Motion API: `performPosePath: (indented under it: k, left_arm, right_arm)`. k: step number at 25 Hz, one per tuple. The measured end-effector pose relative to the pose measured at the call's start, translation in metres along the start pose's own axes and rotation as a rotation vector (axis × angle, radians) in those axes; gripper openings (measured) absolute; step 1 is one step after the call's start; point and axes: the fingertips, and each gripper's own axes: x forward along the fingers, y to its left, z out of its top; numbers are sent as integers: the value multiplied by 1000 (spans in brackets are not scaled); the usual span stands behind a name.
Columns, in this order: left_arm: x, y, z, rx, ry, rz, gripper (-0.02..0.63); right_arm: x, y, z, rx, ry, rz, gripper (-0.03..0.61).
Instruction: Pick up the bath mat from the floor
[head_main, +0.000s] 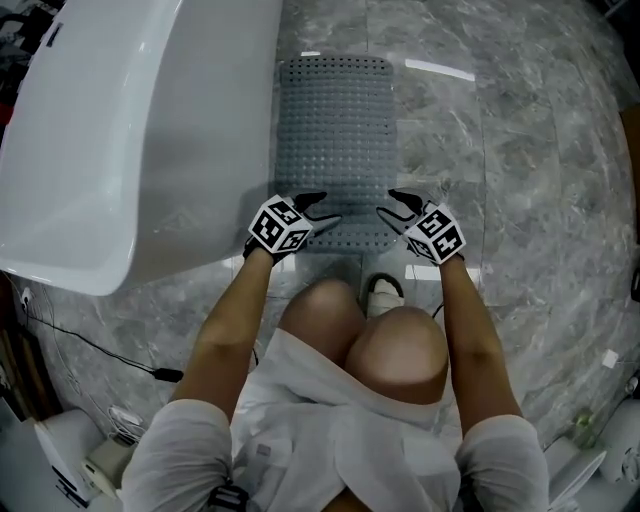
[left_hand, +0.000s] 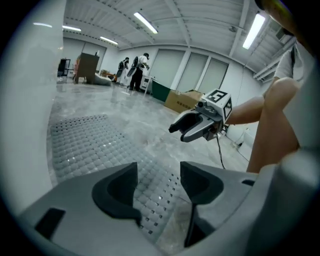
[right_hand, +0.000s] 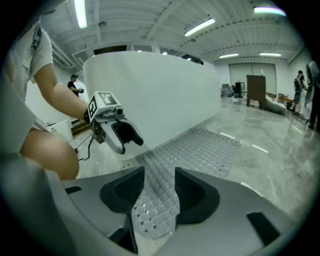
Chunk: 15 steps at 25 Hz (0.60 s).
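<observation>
Bath mat (head_main: 335, 130) lies flat on the marble floor (head_main: 520, 150), just right of the white tub (head_main: 130, 130). In the head view the left gripper (head_main: 318, 208) and right gripper (head_main: 398, 205) sit over its near corners; contact is unclear. It looks thin, light and floppy, likely to sag and perhaps cling to the floor, so pinch the near edge at both corners. Left gripper view: jaws moderately apart, empty, with the perforated edge below. Right gripper view: jaws likewise parted over the near right corner. The mat's underside is hidden.

Ceiling strip lights (left_hand: 146, 22) glare; fisheye edges darken.
</observation>
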Motion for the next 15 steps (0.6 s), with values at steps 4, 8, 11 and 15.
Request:
performPosePath:
  k: [4,8,11,15]
  left_arm:
    - [19,-5,-52,49,215,-100,296]
    - [30,-5,-105,134,457,-152,327]
    - [32,-5,-133,189,576,-167,350]
    - [33,3,-167,257,681,-160,364]
  right_arm:
    - [34,27,-46,-73,212,152,244]
    - [54,54,-97,-135,440,308,275]
    - [61,66,-130,-210,568,377,301]
    - [69,66,-157,-293,675,380,321]
